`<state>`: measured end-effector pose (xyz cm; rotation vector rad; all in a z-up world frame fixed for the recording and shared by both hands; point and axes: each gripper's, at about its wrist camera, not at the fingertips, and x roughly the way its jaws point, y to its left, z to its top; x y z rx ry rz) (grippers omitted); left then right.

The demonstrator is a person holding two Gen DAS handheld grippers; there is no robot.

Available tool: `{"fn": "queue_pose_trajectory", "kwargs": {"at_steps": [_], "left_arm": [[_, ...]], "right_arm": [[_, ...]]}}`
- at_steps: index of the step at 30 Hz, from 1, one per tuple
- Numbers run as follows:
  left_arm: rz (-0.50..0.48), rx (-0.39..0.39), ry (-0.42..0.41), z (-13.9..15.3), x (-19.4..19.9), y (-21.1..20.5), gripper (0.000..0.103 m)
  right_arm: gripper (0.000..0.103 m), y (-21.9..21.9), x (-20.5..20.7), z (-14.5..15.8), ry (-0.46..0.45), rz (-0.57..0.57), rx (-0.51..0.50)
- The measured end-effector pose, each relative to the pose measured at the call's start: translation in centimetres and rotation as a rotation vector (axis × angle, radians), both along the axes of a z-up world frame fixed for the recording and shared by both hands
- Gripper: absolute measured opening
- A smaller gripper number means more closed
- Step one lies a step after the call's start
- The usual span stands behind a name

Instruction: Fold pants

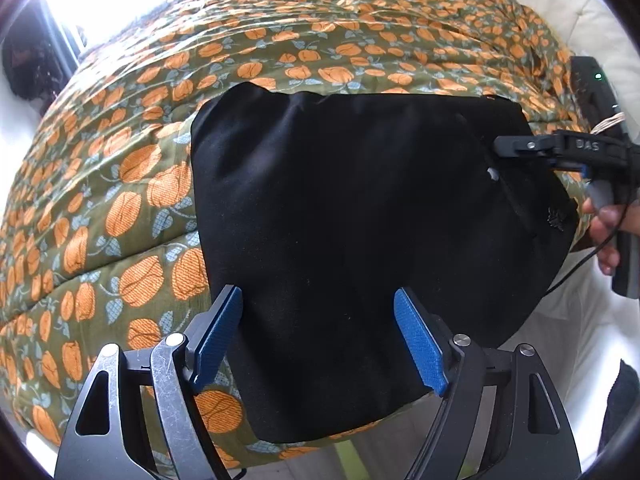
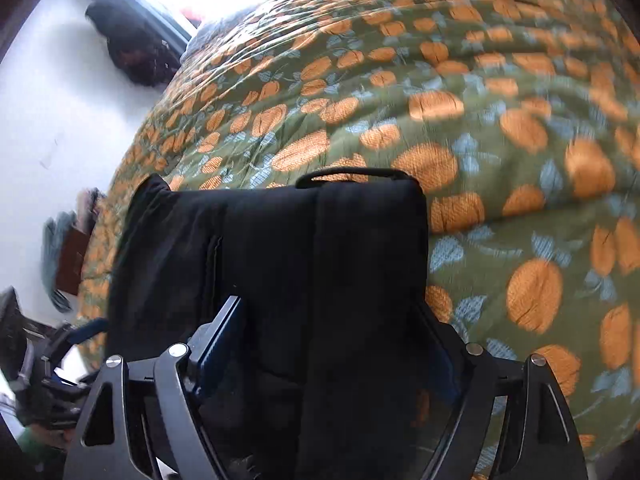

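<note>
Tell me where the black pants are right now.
The black pants lie folded on the pumpkin-print quilt near the bed's edge, filling the middle of both wrist views. The left gripper hangs open above their near part, and the right gripper is at their right edge.

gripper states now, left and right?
Left gripper: open, over the folded black pants, holding nothing.
Right gripper: open, pants between its fingers, not gripped.

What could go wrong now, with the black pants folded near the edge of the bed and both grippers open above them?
1. The folded black pants lie near the edge of the patterned quilt; a push may slide them off.
2. The left gripper and the right gripper are open, so nothing holds the fold, and the smooth cloth may spring open.
3. A cable hangs near the person's hand and could catch on the pants.
</note>
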<state>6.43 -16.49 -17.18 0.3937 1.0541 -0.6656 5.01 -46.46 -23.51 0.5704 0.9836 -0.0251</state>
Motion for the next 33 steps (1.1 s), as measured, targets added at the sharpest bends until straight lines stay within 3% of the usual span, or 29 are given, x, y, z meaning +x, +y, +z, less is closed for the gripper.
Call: {"fn": "queue_pose_trajectory", "kwargs": {"at_steps": [2,5,9,11,17,33], "left_arm": [[0.007,-0.030,0.015,0.7,-0.2,0.4,0.080],[0.017,-0.063,0.006,1.8,-0.5,0.9,0.080],[0.027,-0.098,0.002,2.8,-0.7,1.2,0.084],[0.032,-0.104,0.012,2.6,-0.7,1.3,0.084],[0.057,-0.085,0.027,2.0,-0.5,1.9,0.084],[0.107,-0.135,0.009,3.6,3.0,2.1,0.088]], "right_arm": [[0.080,0.3,-1.3,1.6,-0.015,-0.013,-0.053],[0.080,2.0,-4.1,5.4,-0.113,0.026,-0.131],[0.080,7.1,-7.1,8.4,-0.224,0.163,-0.158],[0.080,8.9,-7.8,8.0,-0.231,0.209,-0.136],[0.080,9.9,-7.2,1.5,-0.062,0.174,-0.060],[0.081,9.8,-7.4,1.7,-0.085,0.171,-0.059]]}}
